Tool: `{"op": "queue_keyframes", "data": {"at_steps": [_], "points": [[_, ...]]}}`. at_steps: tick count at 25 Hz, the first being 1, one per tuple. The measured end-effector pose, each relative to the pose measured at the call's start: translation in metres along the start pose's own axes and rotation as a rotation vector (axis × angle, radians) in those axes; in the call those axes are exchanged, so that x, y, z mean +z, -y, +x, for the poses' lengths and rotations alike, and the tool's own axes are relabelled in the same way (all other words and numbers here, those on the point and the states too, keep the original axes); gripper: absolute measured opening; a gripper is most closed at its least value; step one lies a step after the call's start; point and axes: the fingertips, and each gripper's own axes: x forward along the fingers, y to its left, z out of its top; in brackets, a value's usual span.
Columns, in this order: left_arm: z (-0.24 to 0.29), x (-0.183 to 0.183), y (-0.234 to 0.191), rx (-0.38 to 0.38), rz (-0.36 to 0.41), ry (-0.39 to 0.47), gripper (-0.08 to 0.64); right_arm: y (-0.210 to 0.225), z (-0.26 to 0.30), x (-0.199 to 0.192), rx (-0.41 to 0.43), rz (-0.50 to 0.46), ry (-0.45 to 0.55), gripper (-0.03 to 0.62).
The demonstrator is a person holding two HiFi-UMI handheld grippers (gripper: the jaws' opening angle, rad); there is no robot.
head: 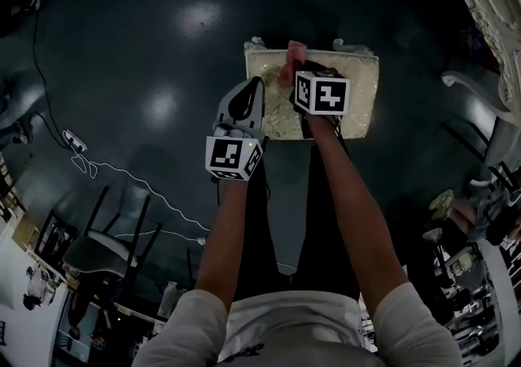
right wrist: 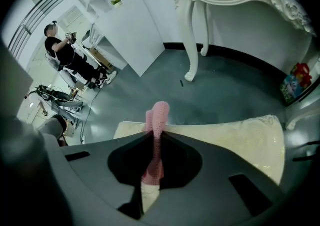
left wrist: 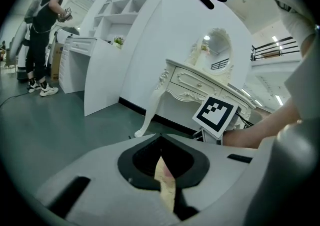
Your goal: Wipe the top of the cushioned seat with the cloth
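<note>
Dim head view, floor glare, fisheye-warped gripper views, dark corners

A dark, glossy floor (head: 163, 48) reflects ceiling lights. A white carved dressing table (left wrist: 200, 82) with an oval mirror (left wrist: 218, 49) stands against a curved white wall (left wrist: 165, 34), beside open shelves (left wrist: 125, 2). A white cable (head: 88, 166) trails past a black chair (head: 102, 247).

Head view: steeply down over cushioned seat (head: 358, 85). Right gripper view: close, same seat. Left gripper view: level, toward dressing table (left wrist: 200, 82), shared with right.
</note>
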Motion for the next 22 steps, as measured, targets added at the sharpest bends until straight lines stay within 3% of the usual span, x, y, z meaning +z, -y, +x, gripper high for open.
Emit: {"op": "queue_keyframes", "data": {"at_steps": [13, 22], "points": [[0.065, -0.031, 0.116, -0.136, 0.027, -0.033, 0.014, 0.141, -0.059, -0.003, -0.134, 0.051, 0.087, 0.023], [0.076, -0.040, 0.146, -0.157, 0.007, -0.041, 0.014, 0.204, -0.083, -0.010, -0.272, 0.072, 0.118, 0.021]]}}
